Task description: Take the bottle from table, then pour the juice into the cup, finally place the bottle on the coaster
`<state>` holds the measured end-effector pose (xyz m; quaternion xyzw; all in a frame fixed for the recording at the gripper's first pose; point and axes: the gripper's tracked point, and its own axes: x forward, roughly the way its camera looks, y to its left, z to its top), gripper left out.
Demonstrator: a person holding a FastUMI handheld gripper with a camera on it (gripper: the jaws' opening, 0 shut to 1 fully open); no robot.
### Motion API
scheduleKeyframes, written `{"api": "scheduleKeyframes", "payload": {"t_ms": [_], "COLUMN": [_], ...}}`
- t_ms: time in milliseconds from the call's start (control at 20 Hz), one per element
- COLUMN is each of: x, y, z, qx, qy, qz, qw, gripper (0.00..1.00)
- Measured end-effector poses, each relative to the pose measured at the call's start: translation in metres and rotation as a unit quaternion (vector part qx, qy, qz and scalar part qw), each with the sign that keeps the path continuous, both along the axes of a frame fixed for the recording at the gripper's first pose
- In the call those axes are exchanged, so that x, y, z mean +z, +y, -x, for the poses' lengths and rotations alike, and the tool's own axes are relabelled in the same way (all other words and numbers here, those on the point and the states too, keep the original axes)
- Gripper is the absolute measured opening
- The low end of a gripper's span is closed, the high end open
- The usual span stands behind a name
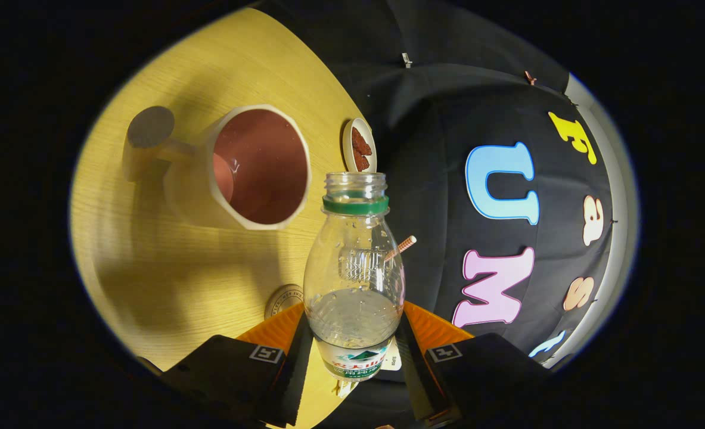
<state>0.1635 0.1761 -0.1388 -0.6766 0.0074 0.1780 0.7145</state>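
Note:
My gripper (353, 351) is shut on a clear plastic bottle (353, 280) with a green neck ring and no cap; both fingers press on its labelled lower part. A little clear liquid lies in the bottle's lower half. The view is rolled, so the wooden table (149, 268) stands to one side. Beyond the bottle's mouth is a white octagonal cup (251, 170) with a red-brown inside and a handle, its opening facing me. A round coaster (283, 300) lies on the table just beside the bottle's base, partly hidden by a finger.
A small white dish (359, 146) with brown pieces sits at the table's edge past the cup. A striped straw (401, 248) pokes out behind the bottle. Black cloth wall (447, 179) lies past the table.

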Motion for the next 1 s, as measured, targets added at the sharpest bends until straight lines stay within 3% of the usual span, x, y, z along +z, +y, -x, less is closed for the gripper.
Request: {"api": "scheduleKeyframes", "payload": {"t_ms": [1000], "x": [0.005], "y": [0.016], "z": [-0.009], "qx": [0.046], "qy": [-0.035], "qz": [0.109], "qw": [0.992], "gripper": [0.73]}}
